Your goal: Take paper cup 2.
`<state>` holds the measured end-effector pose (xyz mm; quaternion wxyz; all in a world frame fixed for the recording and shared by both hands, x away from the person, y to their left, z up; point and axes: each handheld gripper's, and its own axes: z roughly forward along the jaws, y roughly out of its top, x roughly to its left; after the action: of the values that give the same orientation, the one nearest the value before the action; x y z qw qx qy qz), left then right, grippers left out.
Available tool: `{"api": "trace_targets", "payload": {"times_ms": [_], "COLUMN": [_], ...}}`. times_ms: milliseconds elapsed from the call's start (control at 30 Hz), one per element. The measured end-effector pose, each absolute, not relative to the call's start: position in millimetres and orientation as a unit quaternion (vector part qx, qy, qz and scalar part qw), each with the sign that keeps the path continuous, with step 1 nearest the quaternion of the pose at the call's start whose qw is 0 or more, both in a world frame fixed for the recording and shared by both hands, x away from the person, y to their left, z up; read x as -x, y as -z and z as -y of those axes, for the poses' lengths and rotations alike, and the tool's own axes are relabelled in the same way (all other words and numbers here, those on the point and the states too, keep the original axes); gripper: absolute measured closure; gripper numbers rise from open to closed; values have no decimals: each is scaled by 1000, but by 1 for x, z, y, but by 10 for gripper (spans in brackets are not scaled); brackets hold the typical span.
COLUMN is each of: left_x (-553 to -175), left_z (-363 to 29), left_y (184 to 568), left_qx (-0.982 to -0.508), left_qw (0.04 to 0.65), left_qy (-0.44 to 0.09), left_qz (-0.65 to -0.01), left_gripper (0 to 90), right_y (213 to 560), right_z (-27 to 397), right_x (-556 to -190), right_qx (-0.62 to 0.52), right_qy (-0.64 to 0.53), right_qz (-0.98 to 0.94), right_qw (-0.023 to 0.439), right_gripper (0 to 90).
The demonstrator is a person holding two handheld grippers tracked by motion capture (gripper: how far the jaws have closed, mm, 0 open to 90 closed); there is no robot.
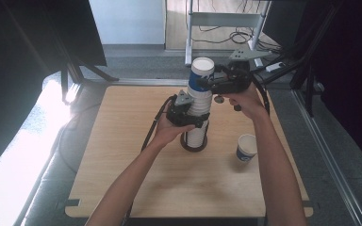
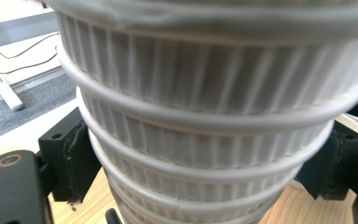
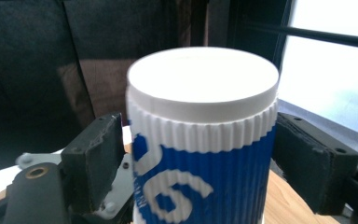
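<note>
Stack of upturned paper cups (image 1: 199,106) — standing mid-table (image 1: 122,188) in a dark ring base. Left gripper (image 1: 191,117) clamped on the stack's middle. Right gripper (image 1: 212,84) astride the top cup (image 3: 205,154) — pads apart from it, a gap at the left pad. Single cup (image 1: 246,148) stands well apart, right.

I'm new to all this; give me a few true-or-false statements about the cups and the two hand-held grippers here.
1. The tall stack of white ribbed paper cups stands upside down. True.
2. The left gripper is clamped round the stack. True.
3. The right gripper grips the stack's base. False: its jaws flank the blue-and-white top cup, a gap showing at one side.
4. The single paper cup on the wooden table lies on its side. False: it stands upright, mouth up.
</note>
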<state>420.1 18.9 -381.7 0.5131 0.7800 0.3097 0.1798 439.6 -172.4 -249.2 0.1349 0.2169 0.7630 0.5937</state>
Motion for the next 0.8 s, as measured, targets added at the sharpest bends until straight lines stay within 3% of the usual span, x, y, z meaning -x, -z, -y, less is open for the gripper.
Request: {"api": "trace_targets", "payload": {"times_ms": [267, 800], "left_x": [-420, -421], "left_z": [-19, -19], "left_y": [382, 382], "left_qx": [-780, -780], "left_qw": [514, 514], "left_qy": [-179, -177], "left_qz": [-309, -310], "left_gripper": [133, 133], "right_y": [255, 253], "right_z": [168, 168], "right_x": [-449, -448], "right_qx": [-213, -204], "right_qy": [-604, -601], "right_qz": [-759, -762], "right_qw": [115, 130], "right_gripper": [233, 248]}}
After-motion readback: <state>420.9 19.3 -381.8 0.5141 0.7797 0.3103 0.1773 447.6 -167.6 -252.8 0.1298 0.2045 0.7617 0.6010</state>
